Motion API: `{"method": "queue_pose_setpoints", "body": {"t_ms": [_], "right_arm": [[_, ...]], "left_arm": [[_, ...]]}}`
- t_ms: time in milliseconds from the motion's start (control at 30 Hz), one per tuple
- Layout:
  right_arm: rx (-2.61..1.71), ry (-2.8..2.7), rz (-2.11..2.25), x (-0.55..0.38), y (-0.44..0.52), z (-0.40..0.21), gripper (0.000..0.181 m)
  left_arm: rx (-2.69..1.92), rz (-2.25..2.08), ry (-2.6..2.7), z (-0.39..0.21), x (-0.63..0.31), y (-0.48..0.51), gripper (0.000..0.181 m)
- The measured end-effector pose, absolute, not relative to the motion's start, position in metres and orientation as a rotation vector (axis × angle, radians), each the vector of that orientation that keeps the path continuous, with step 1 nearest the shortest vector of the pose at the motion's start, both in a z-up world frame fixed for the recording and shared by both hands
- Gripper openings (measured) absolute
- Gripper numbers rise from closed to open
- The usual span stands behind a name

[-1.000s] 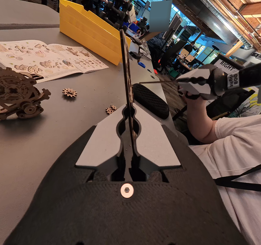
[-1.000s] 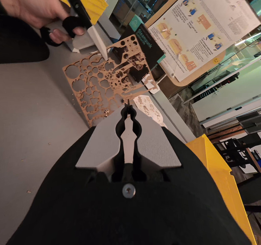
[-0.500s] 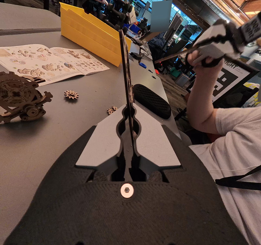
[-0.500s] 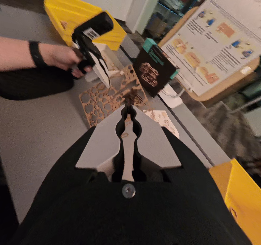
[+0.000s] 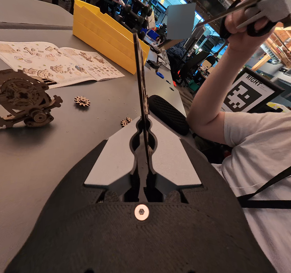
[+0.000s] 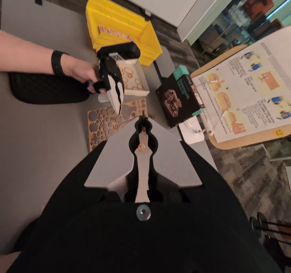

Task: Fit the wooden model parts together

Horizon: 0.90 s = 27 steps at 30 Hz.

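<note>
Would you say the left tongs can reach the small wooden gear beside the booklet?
Probably not: the left tongs are shut on a thin punched wooden sheet, though nothing covers the small wooden gear.

A perforated wooden parts sheet [image 6: 108, 123], riddled with punched-out holes, stands on edge above the grey table [image 5: 47, 147]. A half-built wooden gear model [image 5: 25, 103] sits there, two small loose gears [image 5: 82, 101] lying nearby.
</note>
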State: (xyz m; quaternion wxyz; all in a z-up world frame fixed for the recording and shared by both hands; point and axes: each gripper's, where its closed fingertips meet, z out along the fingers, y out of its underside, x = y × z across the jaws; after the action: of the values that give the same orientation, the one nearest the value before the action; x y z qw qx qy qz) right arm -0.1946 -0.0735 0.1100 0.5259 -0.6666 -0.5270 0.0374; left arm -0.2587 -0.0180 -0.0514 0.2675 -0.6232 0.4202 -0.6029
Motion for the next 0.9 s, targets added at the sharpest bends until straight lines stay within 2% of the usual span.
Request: {"method": "queue_pose_setpoints", "body": {"t_ms": [467, 767, 800, 900], "right_arm": [[-1.782, -1.571, 0.138, -0.147, -0.072, 0.033, 0.000], [-1.855, -1.570, 0.193, -0.141, -0.067, 0.019, 0.000], [-1.875, -1.561, 0.252, -0.138, -0.074, 0.017, 0.000], [-1.837, -1.525, 0.811, -0.142, -0.114, -0.002, 0.000]], "left_arm": [[-1.686, -1.626, 1.120, -0.053, -0.263, -0.011, 0.000], [-1.683, -1.624, 1.128, -0.052, -0.263, -0.012, 0.000], [-1.678, -1.634, 1.132, -0.051, -0.264, -0.014, 0.000], [-1.690, -1.696, 1.108, -0.043, -0.271, -0.016, 0.000]]}}
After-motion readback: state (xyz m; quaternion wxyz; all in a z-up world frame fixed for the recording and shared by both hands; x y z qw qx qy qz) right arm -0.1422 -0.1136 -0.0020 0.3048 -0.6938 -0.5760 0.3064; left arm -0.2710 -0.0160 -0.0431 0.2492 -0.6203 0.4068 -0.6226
